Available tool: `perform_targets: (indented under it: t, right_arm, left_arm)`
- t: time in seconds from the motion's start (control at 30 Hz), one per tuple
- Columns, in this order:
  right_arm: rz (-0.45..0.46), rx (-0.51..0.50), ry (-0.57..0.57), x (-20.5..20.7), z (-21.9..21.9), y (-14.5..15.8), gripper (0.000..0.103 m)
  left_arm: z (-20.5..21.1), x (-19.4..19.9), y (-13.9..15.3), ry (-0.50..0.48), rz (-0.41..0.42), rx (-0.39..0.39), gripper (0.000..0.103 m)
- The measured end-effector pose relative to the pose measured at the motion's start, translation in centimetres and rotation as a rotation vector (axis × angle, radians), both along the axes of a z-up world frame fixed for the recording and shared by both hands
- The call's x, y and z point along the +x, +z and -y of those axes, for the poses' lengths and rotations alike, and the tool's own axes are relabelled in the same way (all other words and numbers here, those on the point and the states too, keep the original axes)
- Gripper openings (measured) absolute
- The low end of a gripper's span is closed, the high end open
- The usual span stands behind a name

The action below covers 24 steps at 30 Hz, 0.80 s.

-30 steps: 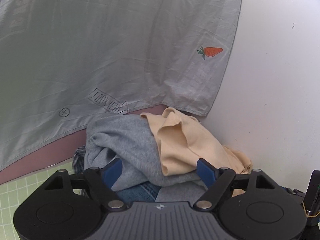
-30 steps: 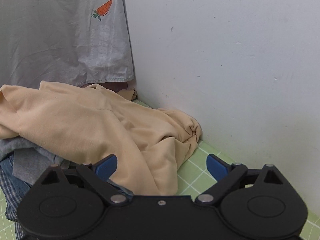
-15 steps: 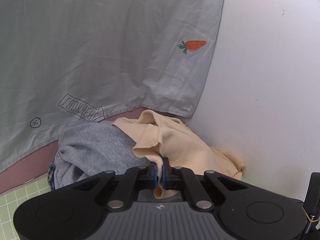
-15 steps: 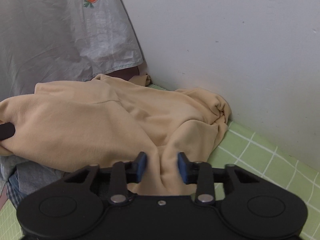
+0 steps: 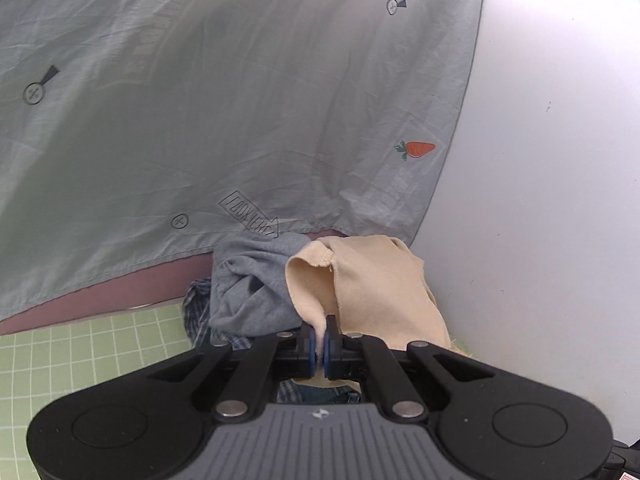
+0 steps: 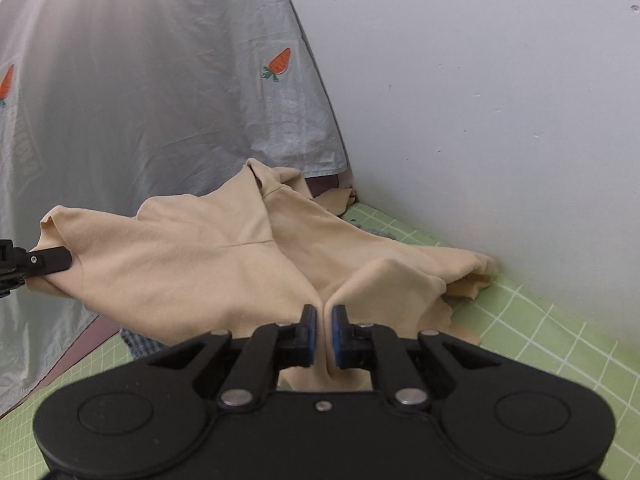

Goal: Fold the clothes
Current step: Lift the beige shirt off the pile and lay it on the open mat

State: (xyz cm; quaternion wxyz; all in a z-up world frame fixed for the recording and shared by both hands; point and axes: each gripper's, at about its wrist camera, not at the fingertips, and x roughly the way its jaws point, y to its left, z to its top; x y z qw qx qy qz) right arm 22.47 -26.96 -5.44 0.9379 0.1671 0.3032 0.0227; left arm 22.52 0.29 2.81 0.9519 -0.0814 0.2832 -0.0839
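Printed signs on the hanging grey sheet (image 5: 240,120): an arrow-shaped outline (image 5: 249,216) enclosing the words "LOOK HERE", seen upside down; circled cross marks (image 5: 179,221); orange carrot motifs (image 6: 277,65). Fainter large lettering on the sheet is illegible.

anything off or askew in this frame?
Nothing damaged or spilled. Both tongs, left and right, are shut on the tan garment, which is bunched, one end trailing into the wall corner. The grey garment and plaid one sit crumpled, unfolded.
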Motion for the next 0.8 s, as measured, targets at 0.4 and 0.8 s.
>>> perform_targets:
  t: [0.4,0.8]
  right_arm:
    - [-0.119,0.011,0.181,-11.8,-10.7,-1.0,0.009]
    - [-0.24,-0.003,0.488,-19.4,-31.7,-3.6,0.009]
  left_arm:
    - [-13.7,-15.9,-3.1,0.153,-0.091,-0.031,0.004]
    - [-35.1,-26.1,-8.0,0.454,-0.24,0.068,0.005]
